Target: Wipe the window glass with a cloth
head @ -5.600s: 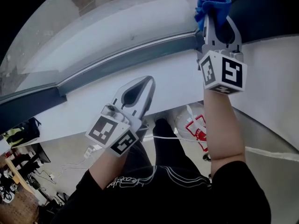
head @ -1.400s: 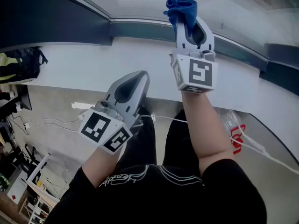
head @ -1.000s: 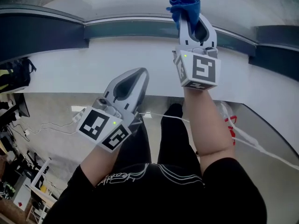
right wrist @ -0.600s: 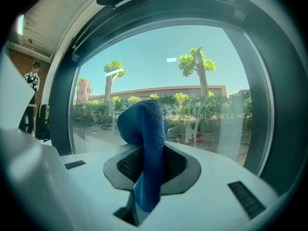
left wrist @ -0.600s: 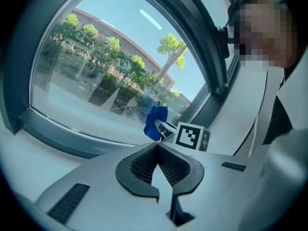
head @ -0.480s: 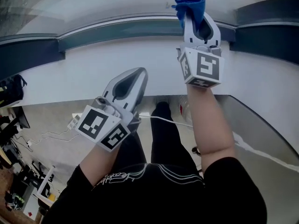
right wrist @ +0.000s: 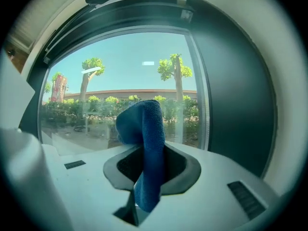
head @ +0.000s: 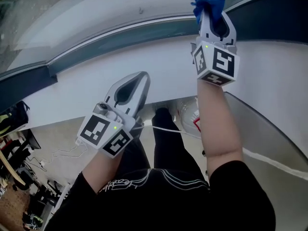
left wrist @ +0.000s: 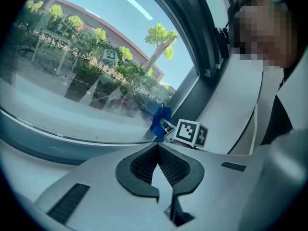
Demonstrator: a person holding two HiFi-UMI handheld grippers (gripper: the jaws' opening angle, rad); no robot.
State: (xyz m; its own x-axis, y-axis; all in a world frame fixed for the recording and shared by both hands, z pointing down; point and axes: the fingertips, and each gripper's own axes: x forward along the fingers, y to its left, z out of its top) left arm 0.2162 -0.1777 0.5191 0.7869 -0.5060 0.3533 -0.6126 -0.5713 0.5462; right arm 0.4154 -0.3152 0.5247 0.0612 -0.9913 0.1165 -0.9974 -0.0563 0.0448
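Window glass point(head: 91, 13) fills the far side of the scene, running from the far left across to a dark upright frame point(head: 274, 13) on the right. A white sill point(head: 72, 85) lies along its near edge.

On the left, the left gripper point(head: 143, 77) hangs low over the sill, well short of the pane. Its jaws are pressed together with nothing between them, and it looks idle to me.

Further right, the right gripper point(head: 211, 12) is raised toward the far edge. Its jaws are clamped on a blue cloth point(head: 208, 0), and a wad of the cloth bulges out past the tips. In the right gripper view the wad faces the lower right part of the pane, close beside the dark frame. I cannot tell whether the cloth is on the glass or just short of it.

To my eye the wiping step itself is in hand, down in the pane's right-hand bottom corner. I'd say the next move calls for pressing the soft wad squarely onto the glass and drawing it leftward or upward across the pane. Only fabric should meet the surface, with the hard jaw tips held off it. The grip must stay firm so the cloth does not drag out. The left gripper seems to have no part in this stroke.
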